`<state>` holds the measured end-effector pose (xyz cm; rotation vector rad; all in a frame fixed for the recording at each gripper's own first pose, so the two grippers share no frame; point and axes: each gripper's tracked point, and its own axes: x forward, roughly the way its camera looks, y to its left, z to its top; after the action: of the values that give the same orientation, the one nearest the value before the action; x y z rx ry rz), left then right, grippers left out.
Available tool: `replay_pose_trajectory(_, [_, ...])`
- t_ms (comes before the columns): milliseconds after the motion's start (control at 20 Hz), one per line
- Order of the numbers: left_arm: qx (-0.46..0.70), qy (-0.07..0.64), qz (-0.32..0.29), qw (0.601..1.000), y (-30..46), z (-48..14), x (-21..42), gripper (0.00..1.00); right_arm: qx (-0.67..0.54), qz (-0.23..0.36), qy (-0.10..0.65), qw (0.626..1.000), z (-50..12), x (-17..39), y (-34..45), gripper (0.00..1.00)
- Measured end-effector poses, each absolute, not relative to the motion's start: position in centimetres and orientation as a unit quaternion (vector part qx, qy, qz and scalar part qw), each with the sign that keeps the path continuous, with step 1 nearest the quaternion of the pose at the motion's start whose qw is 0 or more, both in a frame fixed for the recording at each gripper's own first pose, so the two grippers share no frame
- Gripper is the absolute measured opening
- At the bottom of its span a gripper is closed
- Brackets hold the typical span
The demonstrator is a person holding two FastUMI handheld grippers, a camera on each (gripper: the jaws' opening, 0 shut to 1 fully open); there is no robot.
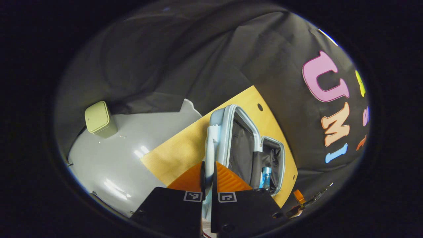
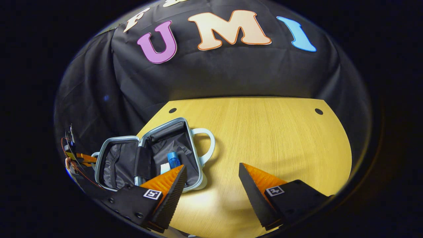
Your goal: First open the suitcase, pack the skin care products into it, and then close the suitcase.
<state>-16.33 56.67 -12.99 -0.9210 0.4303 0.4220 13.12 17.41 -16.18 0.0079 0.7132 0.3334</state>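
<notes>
While the suitcase (image 2: 150,155) lies open on the wooden table (image 2: 264,132), a blue bottle (image 2: 172,160) sits inside it; the left gripper (image 1: 208,172) pinches the case's edge. The right gripper (image 2: 211,178) hangs wide apart, holding nothing.

The open suitcase (image 2: 152,155) lies on the table's (image 2: 264,132) left part, a bottle (image 2: 173,159) inside it.

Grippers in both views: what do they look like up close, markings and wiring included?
The left gripper and right gripper match: wedge-shaped jaws with ribbed faces, each on a blocky mount bearing a square black-and-white marker tag. In the right gripper view, thin red cables trail off the left gripper.
</notes>
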Motion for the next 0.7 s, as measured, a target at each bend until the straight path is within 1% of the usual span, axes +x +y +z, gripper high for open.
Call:
replay_pose_trajectory(50, [-0.436,0.199,0.199,0.855,56.1,-12.1,-16.4,0.03,0.005,0.165,0.346,0.924,-16.2,12.9,16.9,0.98])
replay_pose_trajectory(100, [-0.433,0.192,0.194,0.859,55.2,-10.7,-16.1,0.03,0.005,0.167,0.345,0.924,-16.1,12.6,16.4,0.94])
replay_pose_trajectory(150, [-0.429,0.182,0.186,0.865,54.3,-8.9,-15.9,0.03,0.006,0.169,0.344,0.924,-16.0,12.3,15.8,0.94])
replay_pose_trajectory(200, [-0.421,0.172,0.174,0.873,53.3,-6.7,-15.5,0.03,0.008,0.171,0.343,0.923,-15.9,11.9,15.0,0.98])
replay_pose_trajectory(300, [-0.407,0.155,0.156,0.886,51.5,-3.3,-14.4,0.03,0.013,0.172,0.338,0.925,-15.5,11.7,13.3,0.98])
replay_pose_trajectory(350, [-0.399,0.152,0.150,0.892,50.5,-1.7,-13.8,0.06,0.014,0.168,0.334,0.928,-15.2,11.7,12.2,0.98])
replay_pose_trajectory(400, [-0.389,0.152,0.147,0.897,49.6,-0.7,-13.5,0.03,0.014,0.164,0.329,0.930,-15.0,11.6,11.2,0.98])
replay_pose_trajectory(550, [-0.342,0.163,0.142,0.915,46.2,1.4,-11.6,0.03,0.014,0.158,0.310,0.938,-13.7,11.1,8.7,0.98])
replay_pose_trajectory(700, [-0.308,0.171,0.118,0.928,42.1,4.3,-8.9,0.03,0.013,0.152,0.293,0.944,-12.7,10.6,6.5,0.98])
